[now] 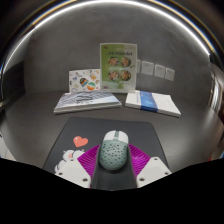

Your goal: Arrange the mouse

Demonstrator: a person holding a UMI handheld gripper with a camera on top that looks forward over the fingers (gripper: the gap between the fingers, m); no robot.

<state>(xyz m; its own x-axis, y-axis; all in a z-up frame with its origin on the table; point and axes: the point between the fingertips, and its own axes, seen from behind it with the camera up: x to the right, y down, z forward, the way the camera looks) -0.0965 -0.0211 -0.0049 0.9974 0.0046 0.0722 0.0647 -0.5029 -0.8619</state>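
A pale green-grey mouse (112, 150) with a speckled perforated shell and a white front lies between my fingers, over a black mouse mat (85, 131). My gripper (112, 160) has its purple pads (90, 158) against both sides of the mouse, so it is shut on it. I cannot tell whether the mouse rests on the mat or is lifted just above it.
A red heart sticker (80, 141) is on the mat left of the mouse. Beyond the mat lie a striped booklet (88, 100) and a blue-and-white book (152, 102). Two printed cards (120, 63) (85, 80) stand against the wall, beside wall sockets (155, 70).
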